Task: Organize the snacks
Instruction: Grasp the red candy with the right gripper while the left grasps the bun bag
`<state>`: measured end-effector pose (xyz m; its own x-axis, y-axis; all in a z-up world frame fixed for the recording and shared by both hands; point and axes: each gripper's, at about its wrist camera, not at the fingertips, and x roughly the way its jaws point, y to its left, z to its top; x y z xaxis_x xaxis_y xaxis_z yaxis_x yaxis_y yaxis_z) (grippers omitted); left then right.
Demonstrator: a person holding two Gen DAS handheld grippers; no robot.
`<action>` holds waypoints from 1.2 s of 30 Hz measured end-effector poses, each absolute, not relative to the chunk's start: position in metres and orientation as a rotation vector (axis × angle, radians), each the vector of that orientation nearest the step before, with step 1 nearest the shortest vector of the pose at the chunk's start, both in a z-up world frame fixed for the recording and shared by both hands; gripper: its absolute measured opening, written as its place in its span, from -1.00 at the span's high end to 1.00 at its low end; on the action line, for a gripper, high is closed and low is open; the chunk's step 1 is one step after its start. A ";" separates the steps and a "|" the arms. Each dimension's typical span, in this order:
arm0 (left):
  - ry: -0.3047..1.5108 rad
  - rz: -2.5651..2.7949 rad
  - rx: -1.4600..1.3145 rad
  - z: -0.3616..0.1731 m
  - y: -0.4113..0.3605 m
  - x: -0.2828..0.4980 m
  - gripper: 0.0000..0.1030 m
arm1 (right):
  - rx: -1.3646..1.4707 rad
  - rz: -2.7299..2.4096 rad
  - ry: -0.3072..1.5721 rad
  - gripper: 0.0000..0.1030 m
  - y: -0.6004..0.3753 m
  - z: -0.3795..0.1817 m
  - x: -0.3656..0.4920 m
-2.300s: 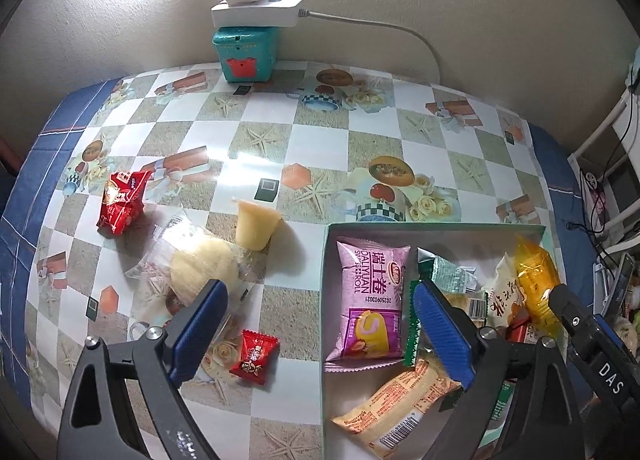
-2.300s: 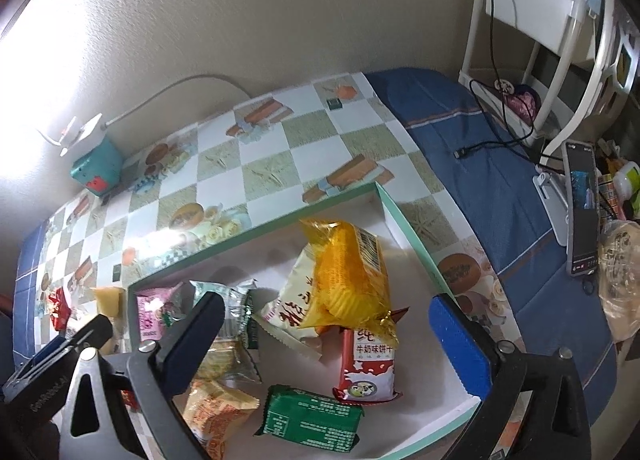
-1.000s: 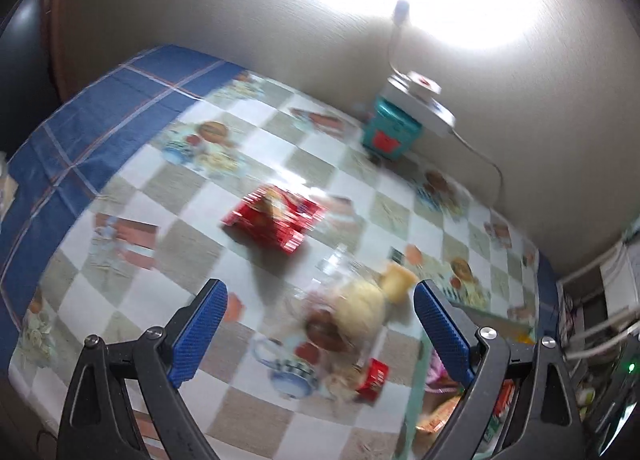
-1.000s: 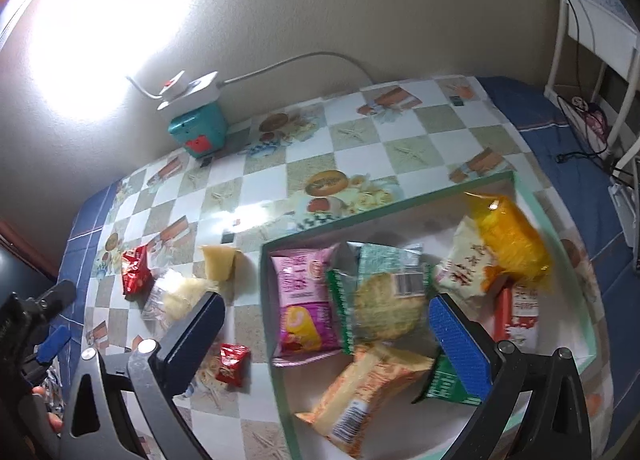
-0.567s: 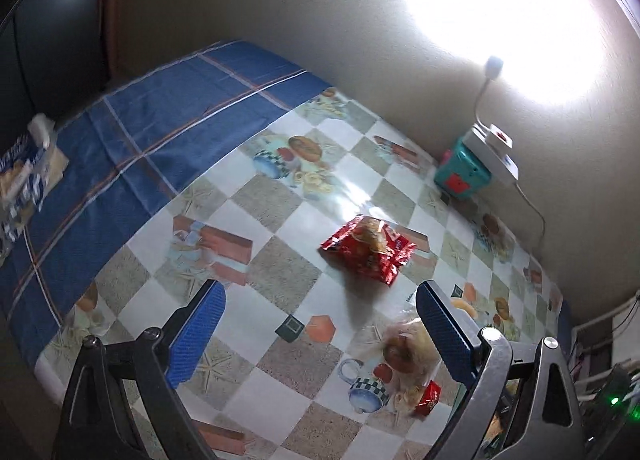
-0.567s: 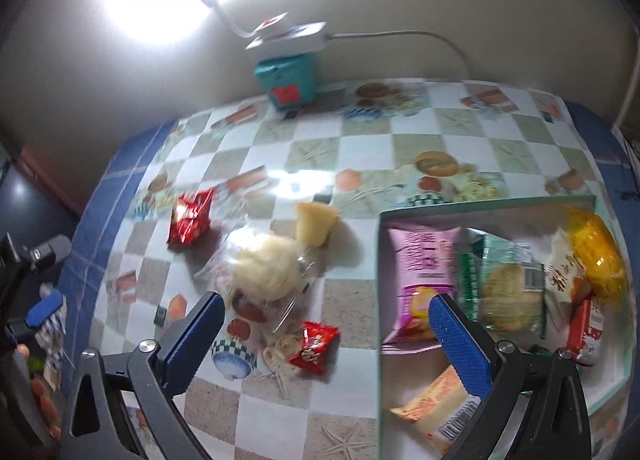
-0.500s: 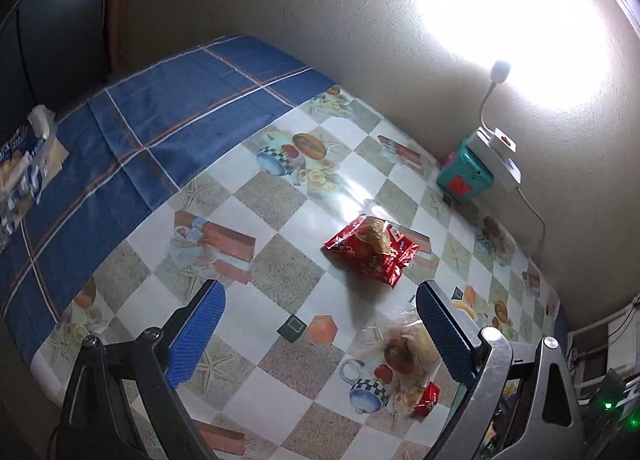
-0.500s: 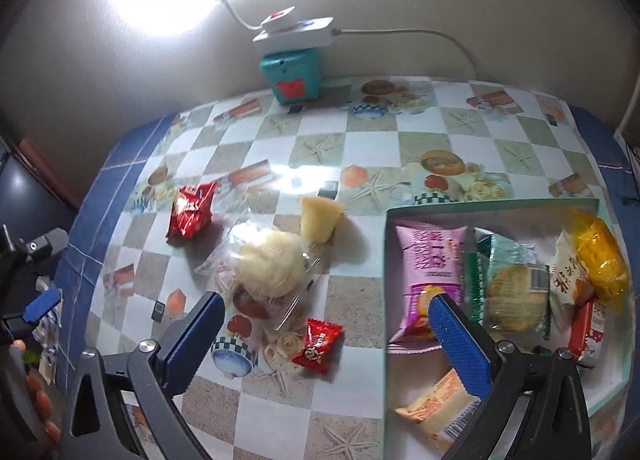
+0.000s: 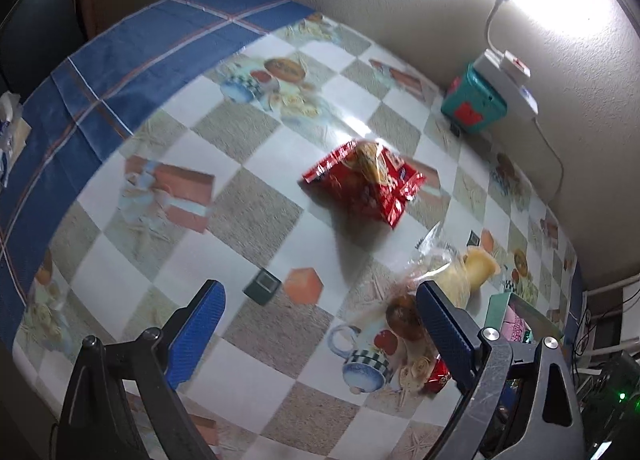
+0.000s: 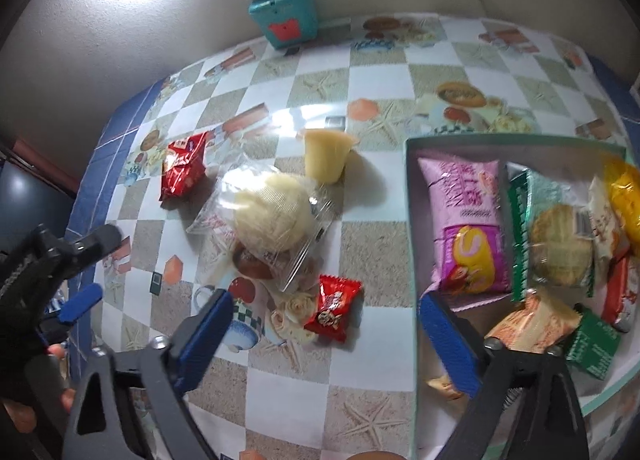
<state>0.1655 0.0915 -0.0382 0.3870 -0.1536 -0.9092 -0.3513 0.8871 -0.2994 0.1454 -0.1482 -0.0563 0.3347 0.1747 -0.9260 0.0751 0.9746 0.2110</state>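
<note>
My left gripper point(image 9: 320, 334) hangs open over bare tablecloth, with nothing between its jaws. A red snack bag point(image 9: 362, 181) lies beyond it. Off its right finger are a clear-wrapped bun point(image 9: 434, 280), a yellow jelly cup point(image 9: 480, 268) and a small red candy point(image 9: 438, 374). My right gripper point(image 10: 326, 338) is low over the table with its jaws closing. The small red candy point(image 10: 334, 308) lies between the fingertips, and neither pad touches it. Behind it are the bun point(image 10: 272, 215), the jelly cup point(image 10: 326, 155) and the red bag point(image 10: 184, 167).
A green-rimmed box point(image 10: 512, 138) on the right holds several packets, among them a pink one point(image 10: 468, 227) and a green cookie pack point(image 10: 556, 248). A teal box with a power strip point(image 10: 286, 15) stands by the wall. A hand point(image 10: 24, 416) shows at the left edge.
The left gripper has sunk closer to the red bag. The right gripper has moved left from the box and down over the small red candy, and its jaws have narrowed.
</note>
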 end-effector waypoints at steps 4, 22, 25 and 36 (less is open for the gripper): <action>1.222 0.119 -0.531 -0.052 0.085 0.170 -0.87 | 0.229 0.081 1.268 -0.42 -0.145 -0.067 0.146; 1.262 0.064 -0.534 -0.063 0.064 0.180 -0.87 | 0.221 0.092 1.329 0.26 -0.142 -0.093 0.154; 1.266 0.056 -0.525 -0.063 0.061 0.181 -0.87 | 0.189 0.096 1.334 0.26 -0.138 -0.094 0.154; 1.269 0.037 -0.509 -0.064 0.054 0.184 -0.87 | 0.105 0.097 1.329 0.52 -0.119 -0.097 0.148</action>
